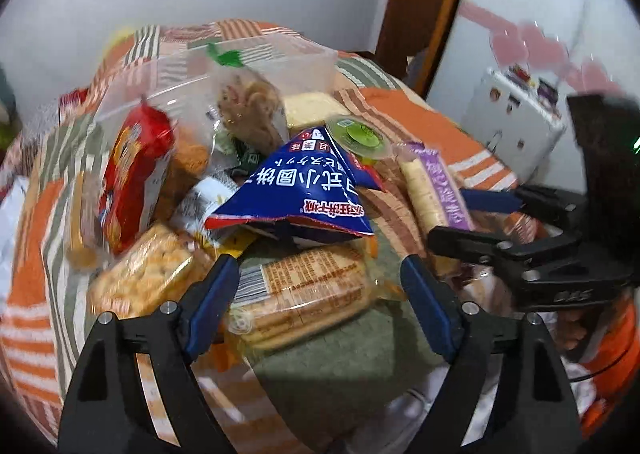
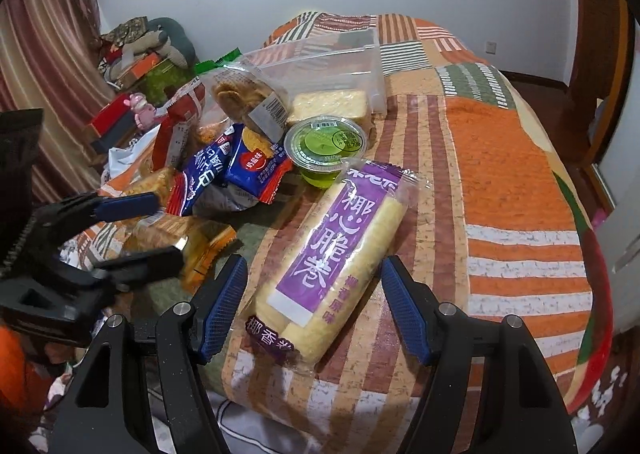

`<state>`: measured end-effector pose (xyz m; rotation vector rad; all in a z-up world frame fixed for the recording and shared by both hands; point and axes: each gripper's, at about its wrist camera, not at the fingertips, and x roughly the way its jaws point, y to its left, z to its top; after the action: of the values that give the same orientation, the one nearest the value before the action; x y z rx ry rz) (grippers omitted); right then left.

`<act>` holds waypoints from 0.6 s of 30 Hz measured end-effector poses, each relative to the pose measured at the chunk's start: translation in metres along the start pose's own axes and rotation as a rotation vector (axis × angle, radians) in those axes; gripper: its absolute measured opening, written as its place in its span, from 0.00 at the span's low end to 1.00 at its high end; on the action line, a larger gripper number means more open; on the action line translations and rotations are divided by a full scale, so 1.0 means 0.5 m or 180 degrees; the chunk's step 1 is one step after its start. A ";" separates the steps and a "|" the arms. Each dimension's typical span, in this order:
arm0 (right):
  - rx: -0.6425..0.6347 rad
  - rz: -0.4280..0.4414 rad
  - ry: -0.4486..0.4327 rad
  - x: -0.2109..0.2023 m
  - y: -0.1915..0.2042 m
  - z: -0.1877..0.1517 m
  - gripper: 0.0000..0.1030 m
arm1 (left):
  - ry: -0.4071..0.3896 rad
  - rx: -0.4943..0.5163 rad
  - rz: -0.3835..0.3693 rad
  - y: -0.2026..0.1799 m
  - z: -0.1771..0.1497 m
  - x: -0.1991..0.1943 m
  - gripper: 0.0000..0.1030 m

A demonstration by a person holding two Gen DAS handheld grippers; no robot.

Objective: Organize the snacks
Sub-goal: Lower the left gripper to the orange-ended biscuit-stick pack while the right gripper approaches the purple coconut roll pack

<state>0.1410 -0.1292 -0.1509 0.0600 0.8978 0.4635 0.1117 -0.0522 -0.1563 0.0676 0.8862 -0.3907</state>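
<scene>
Snacks heaped on striped bedspread [image 2: 500,182]; clear plastic bin [image 2: 360,54] at upper centre of both wrist views.

Bin interior: no item clearly inside; the transparent walls show the bedspread through them. A green-topped bag of fried snacks [image 2: 248,94] leans at its front edge, with a pale yellow cake pack [image 2: 328,104] just beside the bin wall. Green jelly cup [image 2: 326,146] sits near, lidded. Blue cracker bag [image 1: 304,190] lies centre frame over the pile. Left gripper [image 1: 320,282] jaws apart, a biscuit pack [image 1: 304,294] between them, pads not pressing. Right gripper [image 2: 314,306] jaws apart astride the purple-labelled roll pack [image 2: 332,254], no contact seen.
</scene>
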 end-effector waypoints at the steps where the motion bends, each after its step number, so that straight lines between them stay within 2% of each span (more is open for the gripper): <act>1: 0.0006 0.0003 -0.0003 0.000 -0.001 0.000 0.64 | 0.0022 0.0037 0.0014 0.000 0.002 0.006 0.81; 6: 0.0025 -0.0004 0.0001 0.003 -0.005 -0.002 0.63 | 0.0055 0.0041 0.0006 -0.001 -0.010 0.003 0.81; 8: 0.0017 -0.0016 0.0005 0.004 -0.008 -0.001 0.56 | 0.0083 0.0027 0.0078 -0.006 -0.018 -0.001 0.81; 10: 0.0040 0.0012 0.0007 0.004 -0.010 -0.001 0.55 | 0.0100 0.0003 0.0123 -0.006 -0.029 -0.010 0.81; 15: 0.0066 0.0027 -0.0010 -0.001 -0.013 -0.004 0.53 | 0.0138 -0.0192 0.0180 0.010 -0.047 -0.029 0.81; 18: 0.0078 0.0039 -0.0005 -0.004 -0.013 -0.006 0.52 | 0.0136 -0.0309 0.0108 0.023 -0.051 -0.042 0.81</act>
<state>0.1400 -0.1361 -0.1528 0.0884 0.9021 0.4638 0.0848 -0.0298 -0.1577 0.0016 0.9439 -0.3152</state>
